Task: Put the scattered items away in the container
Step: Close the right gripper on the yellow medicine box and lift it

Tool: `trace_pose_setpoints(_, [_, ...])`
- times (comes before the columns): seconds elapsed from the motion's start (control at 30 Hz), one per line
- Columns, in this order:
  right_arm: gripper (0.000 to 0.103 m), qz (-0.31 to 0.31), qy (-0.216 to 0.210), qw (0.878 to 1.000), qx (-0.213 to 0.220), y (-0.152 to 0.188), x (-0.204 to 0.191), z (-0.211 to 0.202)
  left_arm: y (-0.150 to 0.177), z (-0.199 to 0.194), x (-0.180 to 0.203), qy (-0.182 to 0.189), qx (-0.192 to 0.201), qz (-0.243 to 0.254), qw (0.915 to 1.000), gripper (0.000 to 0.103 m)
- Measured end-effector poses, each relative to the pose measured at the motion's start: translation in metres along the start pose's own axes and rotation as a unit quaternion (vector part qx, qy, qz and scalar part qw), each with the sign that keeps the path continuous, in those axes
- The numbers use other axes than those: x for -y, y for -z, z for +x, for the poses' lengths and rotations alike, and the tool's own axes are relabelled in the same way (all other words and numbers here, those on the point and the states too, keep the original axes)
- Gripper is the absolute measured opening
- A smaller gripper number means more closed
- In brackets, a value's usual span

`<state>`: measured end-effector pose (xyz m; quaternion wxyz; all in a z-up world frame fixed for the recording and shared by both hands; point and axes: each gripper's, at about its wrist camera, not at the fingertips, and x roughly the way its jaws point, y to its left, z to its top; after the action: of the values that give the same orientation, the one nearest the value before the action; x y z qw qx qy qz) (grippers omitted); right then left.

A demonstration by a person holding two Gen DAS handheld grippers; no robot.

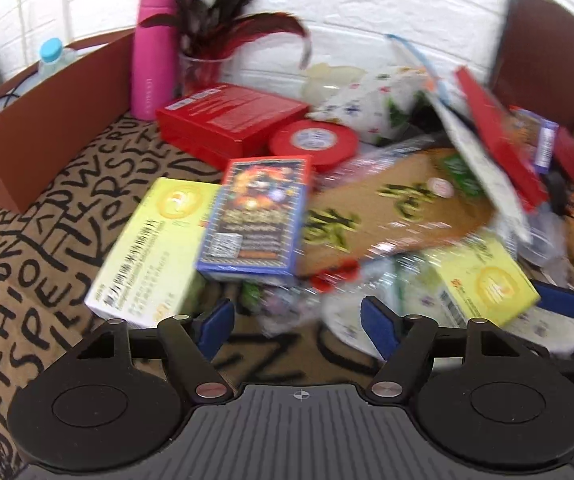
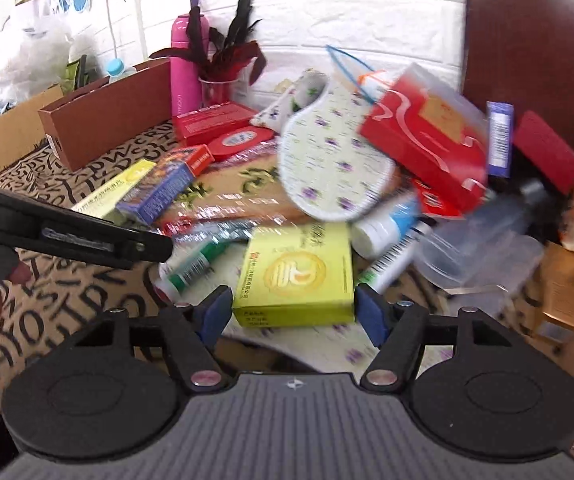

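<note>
Only the right wrist view shows the right gripper flanking, perhaps gripping, a yellow-green cardboard box; the left gripper gapes empty beside a blue card box.

Brown cardboard box container open-topped, sits on the letter-print cloth, far left of the pile. Landmark: big tan plastic-wrapped packet lying flat mid-pile. Blue playing-card box tilted at the packet's left edge, leaning on a yellow-green carton. Second yellow-green carton in front of the packet. Flat red box and round red tape roll behind it. Floral white fabric slipper and red-and-gold box to its right, blurred.
</note>
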<state>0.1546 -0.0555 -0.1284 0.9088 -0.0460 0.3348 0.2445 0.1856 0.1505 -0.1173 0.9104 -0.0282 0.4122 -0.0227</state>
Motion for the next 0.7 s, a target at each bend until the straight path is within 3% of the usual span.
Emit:
trace_pose_setpoints(0.07, [0.064,0.001,0.007,1.0,-0.003,0.005,0.008,-0.01,0.004,-0.006,0.011,0.014,0.002,0.014,0.9998,0.08])
trace_pose_setpoints(0.13, [0.037,0.01,0.013,1.0,-0.014,0.008,0.015,-0.019,0.008,-0.008,0.021,0.025,0.0,0.027,0.9993,0.08])
trace_pose_setpoints(0.2, [0.04,-0.004,0.014,1.0,-0.014,0.01,0.018,-0.024,0.009,-0.008,0.029,0.038,-0.003,0.03,0.9988,0.08])
trace_pose_setpoints(0.27, [0.07,-0.031,0.015,0.999,-0.001,0.008,0.014,-0.028,0.009,-0.009,0.035,0.046,-0.002,0.027,0.9986,0.079])
trace_pose_setpoints(0.33, [0.089,-0.068,0.015,0.997,0.016,0.005,0.006,-0.029,0.008,-0.011,0.04,0.057,-0.002,0.022,0.9981,0.079])
trace_pose_setpoints(0.47, [0.093,-0.181,0.015,0.982,0.052,-0.002,-0.008,-0.016,0.002,-0.016,0.047,0.073,-0.001,0.017,0.9972,0.078])
trace_pose_setpoints(0.53, [0.094,-0.2,0.014,0.979,0.046,-0.007,-0.004,-0.005,0.0,-0.016,0.048,0.069,0.0,0.023,0.9973,0.08])
trace_pose_setpoints(0.63, [0.092,-0.163,-0.004,0.986,0.026,-0.014,0.016,0.013,-0.003,-0.011,0.046,0.072,-0.008,0.014,0.9973,0.08])
trace_pose_setpoints(0.7, [0.078,-0.12,-0.039,0.992,0.003,-0.015,0.029,0.021,-0.004,-0.007,0.046,0.072,-0.013,0.009,0.9973,0.08])
